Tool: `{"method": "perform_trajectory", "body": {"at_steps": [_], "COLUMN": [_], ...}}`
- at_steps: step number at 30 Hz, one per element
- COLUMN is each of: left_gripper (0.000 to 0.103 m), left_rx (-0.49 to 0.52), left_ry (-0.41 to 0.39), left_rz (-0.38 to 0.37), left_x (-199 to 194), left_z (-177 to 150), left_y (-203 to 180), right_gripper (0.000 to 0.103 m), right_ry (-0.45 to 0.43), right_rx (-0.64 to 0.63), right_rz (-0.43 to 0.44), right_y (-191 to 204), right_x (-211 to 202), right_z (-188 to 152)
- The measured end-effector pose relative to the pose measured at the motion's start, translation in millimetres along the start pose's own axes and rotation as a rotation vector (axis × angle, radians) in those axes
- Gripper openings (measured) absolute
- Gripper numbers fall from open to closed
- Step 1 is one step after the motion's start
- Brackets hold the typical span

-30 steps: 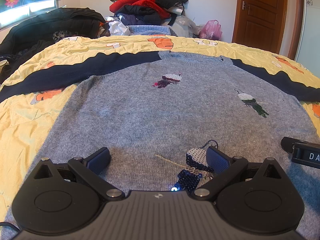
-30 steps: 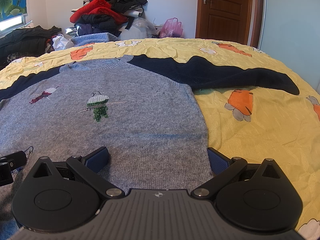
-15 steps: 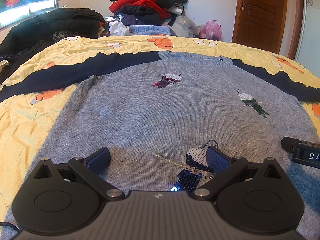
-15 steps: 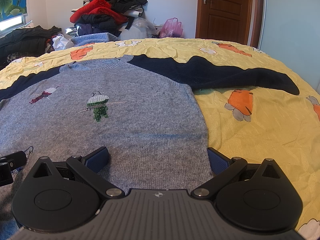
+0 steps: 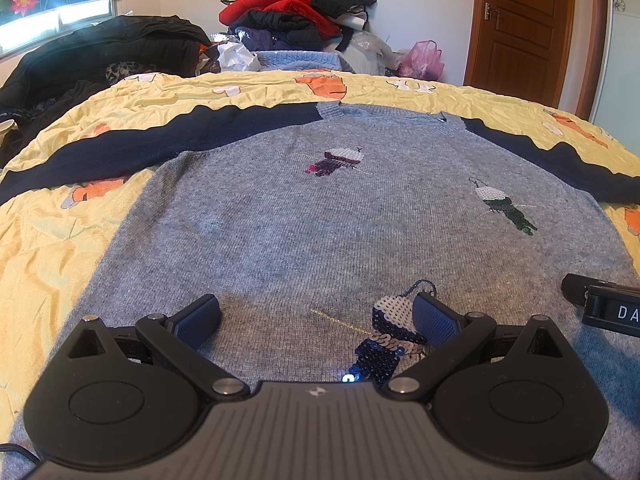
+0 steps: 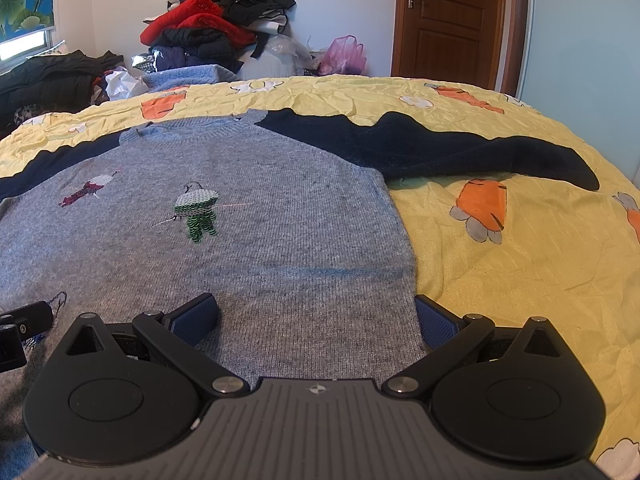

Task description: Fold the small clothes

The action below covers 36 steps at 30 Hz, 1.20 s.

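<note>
A grey knit sweater (image 5: 320, 220) (image 6: 260, 240) with navy sleeves and sequin birds lies flat, front up, on a yellow bedspread (image 5: 48, 248). Its left sleeve (image 5: 140, 148) stretches to the left, its right sleeve (image 6: 460, 152) to the right. My left gripper (image 5: 316, 316) is open low over the sweater's lower middle, with a blue sequin bird (image 5: 388, 344) between its fingers. Open as well, my right gripper (image 6: 316, 316) straddles the sweater's lower right side edge. The right gripper's tip (image 5: 600, 304) shows at the right edge of the left wrist view.
A pile of red and black clothes (image 5: 296, 12) (image 6: 216, 28) stands behind the bed. A black coat (image 5: 100, 52) lies at the far left. A pink bag (image 5: 424, 60) and a brown door (image 5: 520, 28) are at the back right. Bare bedspread (image 6: 540, 260) stretches right of the sweater.
</note>
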<state>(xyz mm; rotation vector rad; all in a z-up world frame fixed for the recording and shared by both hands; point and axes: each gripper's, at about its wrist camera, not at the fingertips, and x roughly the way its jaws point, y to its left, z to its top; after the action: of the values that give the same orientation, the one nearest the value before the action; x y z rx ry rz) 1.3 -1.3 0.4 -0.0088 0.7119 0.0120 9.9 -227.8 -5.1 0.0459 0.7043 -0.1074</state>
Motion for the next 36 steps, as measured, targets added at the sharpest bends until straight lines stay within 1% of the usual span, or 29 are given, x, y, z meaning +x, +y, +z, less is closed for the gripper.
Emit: {"method": "perform_trajectory", "body": {"at_steps": [8,12,15,18,20,22,24,27,29,31,33,34,36], "left_gripper": [0.103,0.103,0.103,0.103,0.103,0.103,0.103,0.103,0.103,0.103,0.103,0.103,0.103], "left_rx": [0.0,0.0,0.0,0.0,0.0,0.0,0.0,0.0,0.0,0.0,0.0,0.0,0.0], "left_ry": [0.0,0.0,0.0,-0.001,-0.001,-0.001,-0.001,-0.001,-0.001,-0.001,-0.001,-0.001,-0.002], "left_rz": [0.0,0.0,0.0,0.0,0.0,0.0,0.0,0.0,0.0,0.0,0.0,0.0,0.0], "left_x": [0.0,0.0,0.0,-0.1,-0.1,-0.1,-0.1,-0.2,-0.1,-0.2,-0.2,-0.2,-0.2], "left_z": [0.0,0.0,-0.1,-0.1,-0.1,0.0,-0.1,-0.1,0.0,-0.1,-0.1,-0.1,-0.1], "left_y": [0.0,-0.1,-0.1,0.0,-0.2,-0.1,-0.2,-0.2,-0.2,-0.1,-0.1,-0.2,-0.2], "right_gripper": [0.103,0.103,0.103,0.103,0.103,0.103,0.103,0.102,0.102,0.096,0.09,0.088,0.084], "right_ry": [0.003,0.017,0.023,-0.026,-0.077,-0.119,-0.124,-0.125,-0.108,-0.112,-0.128,-0.139,-0.144], "right_rx": [-0.002,-0.018,-0.027,-0.029,-0.001,0.063,0.137,0.277,0.45,0.662,0.873,0.94,0.996], "right_rz": [0.003,0.038,0.07,0.105,0.133,0.128,0.113,0.123,0.134,0.147,0.135,0.132,0.102], "right_y": [-2.9,-2.5,-10.6,-26.2,-48.0,-75.9,-111.5,-170.9,-219.2,-267.2,-306.7,-320.0,-336.2], "right_x": [0.7,4.8,7.7,3.7,-0.4,-2.2,2.9,13.9,26.8,37.1,44.5,47.5,55.1], "right_z": [1.1,6.8,17.1,29.8,41.3,53.8,70.2,87.6,94.1,92.5,83.6,79.1,72.5]}}
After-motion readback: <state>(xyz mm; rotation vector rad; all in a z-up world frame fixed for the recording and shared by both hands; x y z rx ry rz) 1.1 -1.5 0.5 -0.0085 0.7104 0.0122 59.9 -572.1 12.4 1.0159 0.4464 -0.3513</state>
